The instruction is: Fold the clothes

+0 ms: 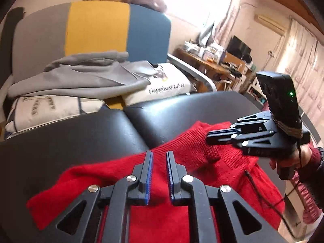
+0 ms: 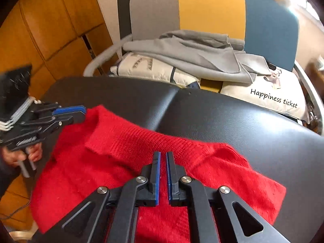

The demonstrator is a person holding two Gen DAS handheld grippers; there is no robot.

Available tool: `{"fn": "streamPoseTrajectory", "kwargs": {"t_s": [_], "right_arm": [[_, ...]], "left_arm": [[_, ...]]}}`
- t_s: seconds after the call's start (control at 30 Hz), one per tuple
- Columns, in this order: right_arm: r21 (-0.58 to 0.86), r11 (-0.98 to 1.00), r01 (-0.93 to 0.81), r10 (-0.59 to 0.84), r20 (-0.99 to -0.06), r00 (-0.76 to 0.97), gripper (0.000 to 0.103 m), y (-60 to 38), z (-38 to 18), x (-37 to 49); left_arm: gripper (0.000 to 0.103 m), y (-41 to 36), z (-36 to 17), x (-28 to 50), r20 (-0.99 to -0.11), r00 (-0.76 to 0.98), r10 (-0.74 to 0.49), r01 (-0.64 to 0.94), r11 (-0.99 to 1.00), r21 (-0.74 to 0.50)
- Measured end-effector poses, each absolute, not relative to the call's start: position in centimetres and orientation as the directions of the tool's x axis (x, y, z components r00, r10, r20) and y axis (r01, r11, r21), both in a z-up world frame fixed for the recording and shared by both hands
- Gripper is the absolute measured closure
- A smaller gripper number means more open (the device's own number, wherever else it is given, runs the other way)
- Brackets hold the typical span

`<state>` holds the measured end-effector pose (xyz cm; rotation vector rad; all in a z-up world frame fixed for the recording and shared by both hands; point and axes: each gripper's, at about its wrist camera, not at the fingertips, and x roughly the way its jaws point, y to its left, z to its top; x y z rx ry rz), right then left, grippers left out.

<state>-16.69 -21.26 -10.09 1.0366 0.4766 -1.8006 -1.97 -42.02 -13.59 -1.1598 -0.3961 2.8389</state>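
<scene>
A: While the red sweater (image 2: 158,162) lies spread on the black table (image 2: 232,117), we list: left gripper (image 1: 159,156) slightly parted, empty.
B: Right gripper (image 2: 163,156) closed, empty. We should pinch matching hem corners.

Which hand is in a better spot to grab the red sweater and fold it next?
Probably the left. The left gripper sits at a corner of the red sweater with its fingers slightly apart, ready to pinch. The right gripper is shut over the middle of its edge.
</scene>
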Motion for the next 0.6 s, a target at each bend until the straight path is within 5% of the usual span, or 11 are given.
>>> {"fn": "streamPoseTrajectory", "kwargs": {"t_s": [0.27,0.6], "right_arm": [[0.041,-0.485,0.874,-0.455,-0.865,-0.211,0.093,-19.7,-14.8,-16.3],[0.239,-0.554,0.798,-0.612,-0.767,-0.195,0.091,-15.7,-17.1,-17.5]], "left_arm": [[0.091,-41.2,-18.8,-0.9,-0.735,-0.659,0.16,0.074,-0.958,-0.276],[0.09,-40.5,-18.5,-0.1,-0.712,-0.692,0.116,0.109,-0.959,-0.262]]}}
